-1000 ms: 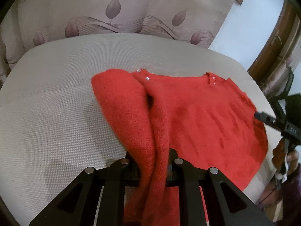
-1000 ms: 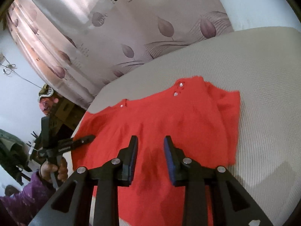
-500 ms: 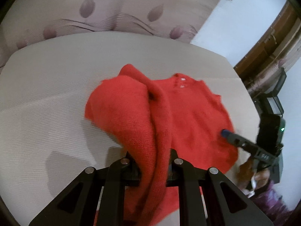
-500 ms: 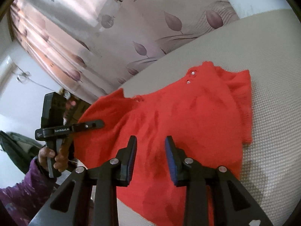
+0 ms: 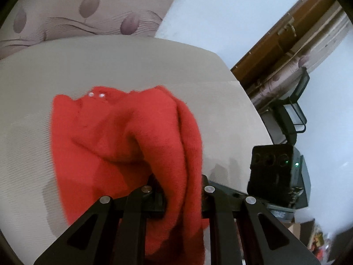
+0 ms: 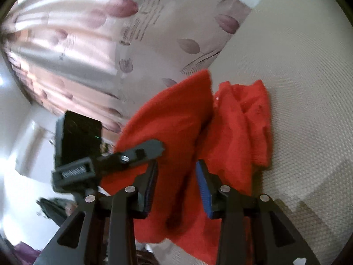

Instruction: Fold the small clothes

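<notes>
Left wrist view first: the red knit sweater [image 5: 123, 137] is on the move. A second ago it lay spread wide across the beige cushion [image 5: 110, 66]; now the gathered side has been carried up and over, so a thick hump of knit sits on top of the body and only the left portion lies flat, with the two small pearl buttons [image 5: 96, 94] showing at the neckline. That reads as the first side-to-side fold well under way, not yet laid down. The left gripper [image 5: 181, 190] is clamped on a bunch of sweater fabric, which streams out between its fingers and hangs below them. It is held low, pointing forward over the cushion edge. The right-hand tool [image 5: 273, 172] has swung in close on the right.

Right wrist view: the sweater [image 6: 220, 132] fills the centre, lifted and doubled against the flowered curtain [image 6: 88, 44]. The right gripper [image 6: 176, 176] has its blue-padded fingers [image 6: 204, 190] spread apart with red knit lying between them, nothing pinched. It hovers just above the cloth, angled down, with the left gripper [image 6: 152, 149] crossing right in front of it, holding the raised flap.
</notes>
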The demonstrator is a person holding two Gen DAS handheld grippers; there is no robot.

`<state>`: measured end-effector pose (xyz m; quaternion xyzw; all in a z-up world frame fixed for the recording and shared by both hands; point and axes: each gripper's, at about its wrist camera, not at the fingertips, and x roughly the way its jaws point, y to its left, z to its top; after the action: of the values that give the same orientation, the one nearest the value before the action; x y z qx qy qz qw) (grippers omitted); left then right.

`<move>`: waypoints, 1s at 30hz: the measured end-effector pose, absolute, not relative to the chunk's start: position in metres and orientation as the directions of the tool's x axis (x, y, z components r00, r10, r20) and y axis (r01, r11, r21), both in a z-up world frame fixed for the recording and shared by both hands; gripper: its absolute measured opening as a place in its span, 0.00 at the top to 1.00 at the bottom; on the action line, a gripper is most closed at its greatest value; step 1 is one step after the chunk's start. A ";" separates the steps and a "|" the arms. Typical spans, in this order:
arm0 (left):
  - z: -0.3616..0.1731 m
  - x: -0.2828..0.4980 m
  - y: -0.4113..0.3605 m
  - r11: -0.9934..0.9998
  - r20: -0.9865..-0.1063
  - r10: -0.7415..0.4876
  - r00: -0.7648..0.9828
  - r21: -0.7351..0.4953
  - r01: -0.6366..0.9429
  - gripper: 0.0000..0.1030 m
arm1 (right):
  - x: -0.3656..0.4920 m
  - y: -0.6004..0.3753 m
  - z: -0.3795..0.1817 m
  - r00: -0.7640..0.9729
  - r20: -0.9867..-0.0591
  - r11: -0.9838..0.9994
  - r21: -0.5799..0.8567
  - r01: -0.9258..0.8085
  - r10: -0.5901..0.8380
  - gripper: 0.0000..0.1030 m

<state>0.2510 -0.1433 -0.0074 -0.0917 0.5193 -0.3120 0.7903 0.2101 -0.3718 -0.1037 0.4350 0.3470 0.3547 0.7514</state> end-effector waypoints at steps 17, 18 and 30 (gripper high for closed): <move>0.011 0.217 -0.076 0.676 -0.552 -0.737 0.390 -0.591 0.440 0.28 | 0.215 -0.407 -0.122 0.494 -0.036 0.126 0.980 -0.151 0.869 0.36; 0.004 0.213 -0.075 0.698 -0.580 -0.716 0.390 -0.568 0.436 0.28 | 0.218 -0.407 -0.122 0.485 -0.037 0.123 0.981 -0.147 0.873 0.35; -0.044 0.185 -0.056 0.774 -0.626 -0.633 0.456 -0.484 0.409 0.28 | 0.256 -0.383 -0.083 0.405 -0.326 0.422 0.890 -0.172 0.854 0.41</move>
<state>0.1849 -0.0557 -0.0437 -0.1329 0.4202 -0.3090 0.8428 0.2564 -0.3827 -0.0835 0.4077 0.4180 0.3505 0.7323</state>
